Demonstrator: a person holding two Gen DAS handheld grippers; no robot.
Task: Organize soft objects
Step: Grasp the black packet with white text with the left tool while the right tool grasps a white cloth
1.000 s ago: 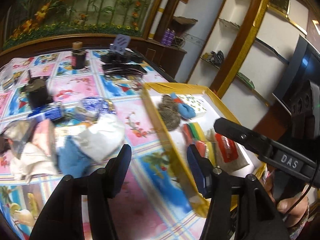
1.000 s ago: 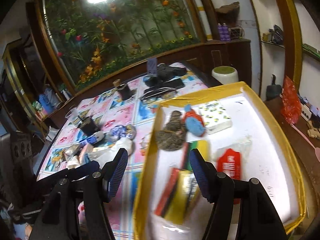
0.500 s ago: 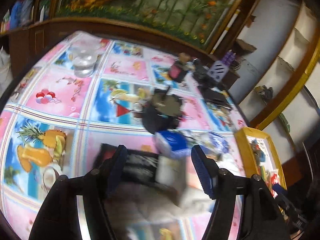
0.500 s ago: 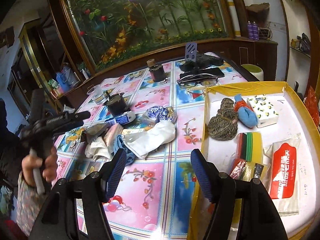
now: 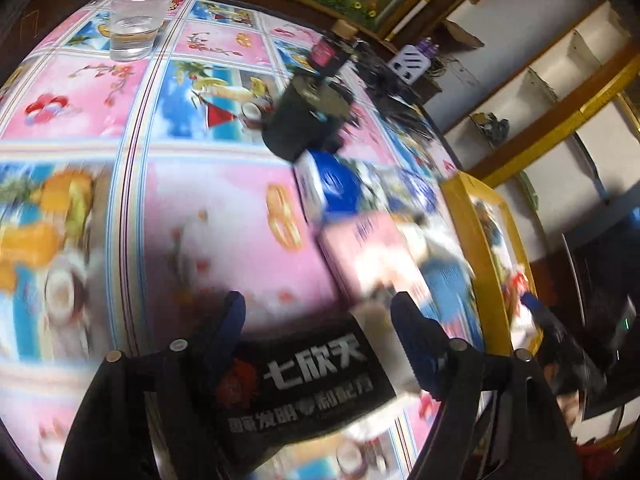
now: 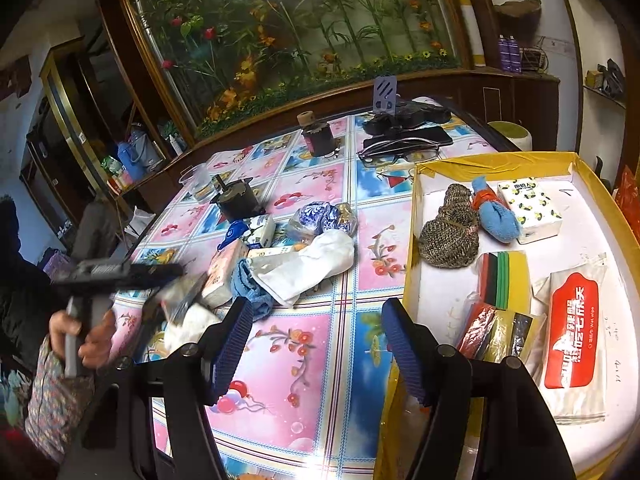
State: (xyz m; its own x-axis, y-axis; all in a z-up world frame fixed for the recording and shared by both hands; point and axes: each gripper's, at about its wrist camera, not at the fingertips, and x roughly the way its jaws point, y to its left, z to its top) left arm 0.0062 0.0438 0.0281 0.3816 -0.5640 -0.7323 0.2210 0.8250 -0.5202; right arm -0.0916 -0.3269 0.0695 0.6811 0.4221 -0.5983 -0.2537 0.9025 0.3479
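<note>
Left tongs (image 5: pixel 316 328) are spreading over a black wipes pack (image 5: pixel 304 384) on the desk's (image 6: pixel 304 360) near left; right tongs (image 6: pixel 316 344) hang spread, empty, beside the yellow tray (image 6: pixel 412 248).

Two wrist fisheyes, shared tablecloth (image 6: pixel 304 344)

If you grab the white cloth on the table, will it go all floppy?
Probably yes: the white cloth lies crumpled and folded, so it should droop. It looks light. It overlaps a blue cloth, which might drag along.
</note>
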